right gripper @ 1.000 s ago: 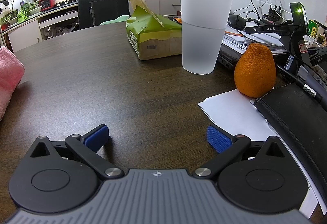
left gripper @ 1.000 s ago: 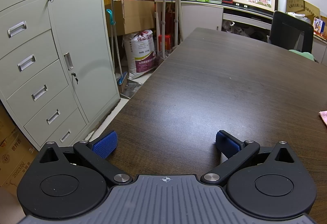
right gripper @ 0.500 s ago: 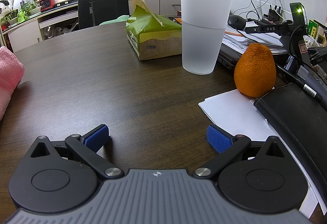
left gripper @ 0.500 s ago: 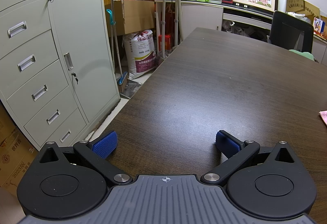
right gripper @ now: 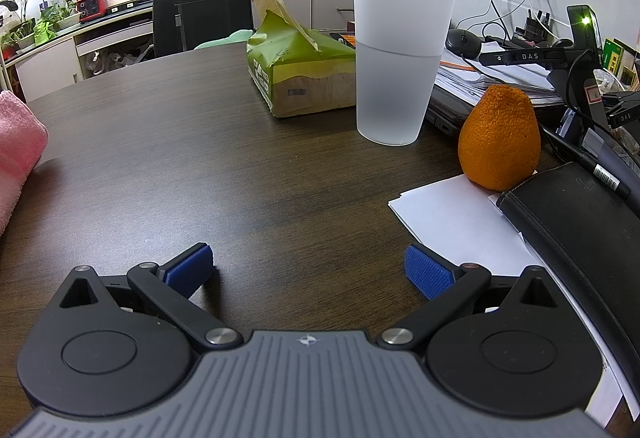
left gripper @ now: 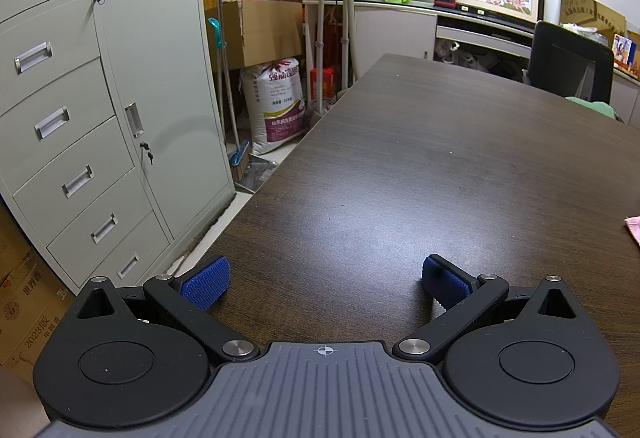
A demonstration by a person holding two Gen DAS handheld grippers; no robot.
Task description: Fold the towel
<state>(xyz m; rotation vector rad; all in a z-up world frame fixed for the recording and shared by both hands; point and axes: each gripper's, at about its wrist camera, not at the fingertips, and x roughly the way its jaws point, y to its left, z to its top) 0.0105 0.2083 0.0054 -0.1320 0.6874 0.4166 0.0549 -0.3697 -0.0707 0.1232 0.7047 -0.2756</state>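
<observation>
A dark wood-grain table (left gripper: 440, 166) fills the middle of both views. The left gripper (left gripper: 326, 280) sits low over its near edge at the bottom of the frame, jaws spread wide with nothing between them; the right gripper (right gripper: 308, 264) is the same, wide and empty. The pink towel (right gripper: 18, 142) lies on the table at the left edge of the right wrist view, and only a sliver shows at the right edge of the left view. A grey drawer cabinet (left gripper: 92, 110) stands at upper left. In the right view, a tissue pack (right gripper: 300, 78), a frosted cup (right gripper: 400, 58) and an orange (right gripper: 498, 138) stand at centre and right.
</observation>
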